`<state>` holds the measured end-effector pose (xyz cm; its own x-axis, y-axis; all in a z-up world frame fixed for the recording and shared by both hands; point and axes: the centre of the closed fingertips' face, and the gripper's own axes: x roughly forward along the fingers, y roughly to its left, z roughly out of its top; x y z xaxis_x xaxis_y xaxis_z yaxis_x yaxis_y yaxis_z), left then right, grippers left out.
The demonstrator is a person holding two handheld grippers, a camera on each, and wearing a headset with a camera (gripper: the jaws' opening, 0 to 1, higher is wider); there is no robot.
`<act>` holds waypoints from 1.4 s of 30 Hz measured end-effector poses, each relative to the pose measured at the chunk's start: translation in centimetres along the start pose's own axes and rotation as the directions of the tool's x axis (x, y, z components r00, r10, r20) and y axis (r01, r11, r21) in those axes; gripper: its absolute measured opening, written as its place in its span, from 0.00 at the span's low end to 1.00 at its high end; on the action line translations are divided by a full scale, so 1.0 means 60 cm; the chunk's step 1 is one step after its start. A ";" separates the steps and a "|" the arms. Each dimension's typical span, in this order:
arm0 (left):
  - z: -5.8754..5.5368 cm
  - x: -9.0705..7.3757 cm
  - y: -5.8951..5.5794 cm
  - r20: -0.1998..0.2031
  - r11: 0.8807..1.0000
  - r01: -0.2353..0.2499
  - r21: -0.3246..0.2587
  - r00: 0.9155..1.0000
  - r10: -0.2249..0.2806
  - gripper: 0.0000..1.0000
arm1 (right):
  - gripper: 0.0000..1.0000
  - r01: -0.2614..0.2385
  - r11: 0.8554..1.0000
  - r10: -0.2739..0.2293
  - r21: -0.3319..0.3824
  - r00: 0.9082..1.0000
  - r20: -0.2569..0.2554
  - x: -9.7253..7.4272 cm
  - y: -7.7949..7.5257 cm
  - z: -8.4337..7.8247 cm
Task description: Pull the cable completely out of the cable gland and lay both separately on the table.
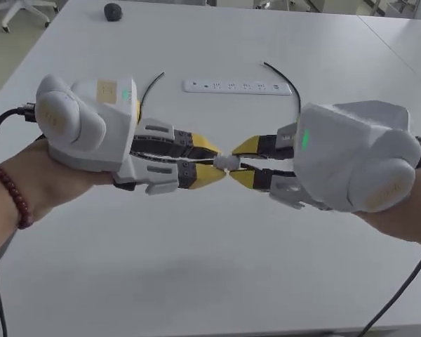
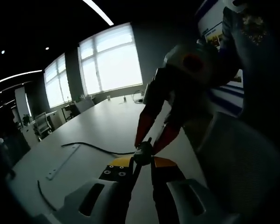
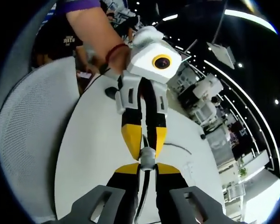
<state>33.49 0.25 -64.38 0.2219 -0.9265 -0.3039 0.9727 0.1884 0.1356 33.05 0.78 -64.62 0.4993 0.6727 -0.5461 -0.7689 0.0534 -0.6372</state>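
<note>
The two grippers meet tip to tip above the white table (image 1: 196,274). Between the tips sits the small pale cable gland (image 1: 226,162) (image 2: 143,152) (image 3: 148,158). My left gripper (image 1: 216,163) (image 2: 142,162), held by the hand with the red bead bracelet, is shut on the gland from the left. From the right, my right gripper (image 1: 240,163) (image 3: 148,169) is shut on the thin black cable (image 1: 292,91) just behind the gland. The cable runs back between its yellow jaws and arcs over the table. Another stretch of cable (image 1: 151,88) shows behind the left gripper.
A white power strip (image 1: 237,87) lies on the table beyond the grippers. Farther back is a dark round object (image 1: 113,11). Each gripper trails a black lead off the near edge. Bare tabletop lies in front of the hands.
</note>
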 end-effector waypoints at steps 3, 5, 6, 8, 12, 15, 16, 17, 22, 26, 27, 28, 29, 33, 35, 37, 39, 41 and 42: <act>0.001 -0.001 0.003 -0.002 0.999 -0.003 -0.032 1.000 0.003 0.16 | 0.07 0.031 0.997 -0.031 -0.074 0.999 -0.005 0.000 -0.001 0.002; 0.004 -0.002 0.004 0.010 0.996 -0.004 -0.093 1.000 0.005 0.16 | 0.07 0.060 0.987 -0.061 -0.147 0.998 -0.006 -0.002 -0.004 0.004; 0.006 -0.003 0.005 0.018 0.992 -0.005 -0.128 1.000 0.007 0.16 | 0.07 0.078 0.979 -0.080 -0.187 0.997 -0.006 -0.003 -0.006 0.006; 0.010 -0.004 0.008 0.030 0.981 -0.003 -0.196 1.000 0.009 0.16 | 0.07 0.111 0.955 -0.117 -0.276 0.993 -0.006 -0.005 -0.009 0.008; 0.010 -0.003 0.009 0.028 0.971 0.002 -0.239 1.000 0.004 0.16 | 0.07 0.141 0.904 -0.158 -0.403 0.987 -0.009 -0.006 -0.008 0.008; 0.014 -0.004 0.007 0.042 0.948 0.018 -0.317 0.999 -0.005 0.16 | 0.07 0.163 0.872 -0.182 -0.461 0.983 0.004 -0.011 -0.010 0.010; 0.015 -0.004 0.009 0.047 0.947 0.018 -0.321 0.999 -0.003 0.16 | 0.07 0.169 0.871 -0.188 -0.460 0.982 0.006 -0.012 -0.010 0.010; 0.016 -0.004 0.009 0.049 0.946 0.018 -0.324 0.999 -0.003 0.16 | 0.07 0.176 0.860 -0.197 -0.479 0.980 0.007 -0.013 -0.011 0.011; 0.026 -0.008 0.009 0.082 0.915 0.048 -0.400 0.996 -0.016 0.16 | 0.07 0.226 0.800 -0.249 -0.556 0.968 0.035 -0.024 -0.020 0.018; 0.028 -0.010 0.009 0.096 0.899 0.057 -0.434 0.995 -0.016 0.16 | 0.07 0.236 0.771 -0.259 -0.592 0.965 0.047 -0.025 -0.023 0.020; 0.029 -0.010 0.009 0.097 0.894 0.058 -0.445 0.995 -0.017 0.16 | 0.07 0.239 0.768 -0.260 -0.594 0.964 0.051 -0.025 -0.023 0.020; 0.029 -0.010 0.009 0.099 0.892 0.058 -0.448 0.995 -0.015 0.16 | 0.07 0.243 0.760 -0.264 -0.603 0.963 0.055 -0.025 -0.024 0.021; 0.029 -0.010 0.009 0.099 0.897 0.056 -0.438 0.995 -0.014 0.16 | 0.07 0.244 0.759 -0.265 -0.603 0.963 0.057 -0.025 -0.025 0.021; 0.033 -0.010 0.011 0.113 0.883 0.056 -0.465 0.994 -0.003 0.16 | 0.07 0.264 0.747 -0.282 -0.610 0.957 0.069 -0.027 -0.030 0.022; 0.033 -0.010 0.012 0.117 0.878 0.056 -0.475 0.993 0.000 0.16 | 0.07 0.272 0.746 -0.285 -0.608 0.955 0.077 -0.027 -0.032 0.022; 0.034 -0.010 0.013 0.123 0.876 0.059 -0.478 0.992 0.001 0.16 | 0.07 0.279 0.738 -0.291 -0.614 0.953 0.083 -0.027 -0.033 0.022; 0.036 -0.010 0.014 0.129 0.865 0.064 -0.497 0.992 0.001 0.16 | 0.07 0.283 0.743 -0.290 -0.607 0.953 0.090 -0.029 -0.036 0.024; 0.038 -0.010 0.015 0.134 0.864 0.064 -0.499 0.991 0.004 0.16 | 0.07 0.288 0.732 -0.296 -0.617 0.951 0.093 -0.029 -0.038 0.024; 0.038 -0.010 0.015 0.134 0.861 0.066 -0.504 0.991 0.003 0.16 | 0.07 0.291 0.732 -0.296 -0.616 0.950 0.097 -0.029 -0.038 0.023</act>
<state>34.06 0.24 -61.90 0.2135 -0.9613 -0.1740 0.8866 0.2655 -0.3788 33.38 0.50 -61.46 0.6636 0.6947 -0.2775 -0.1714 -0.2200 -0.9603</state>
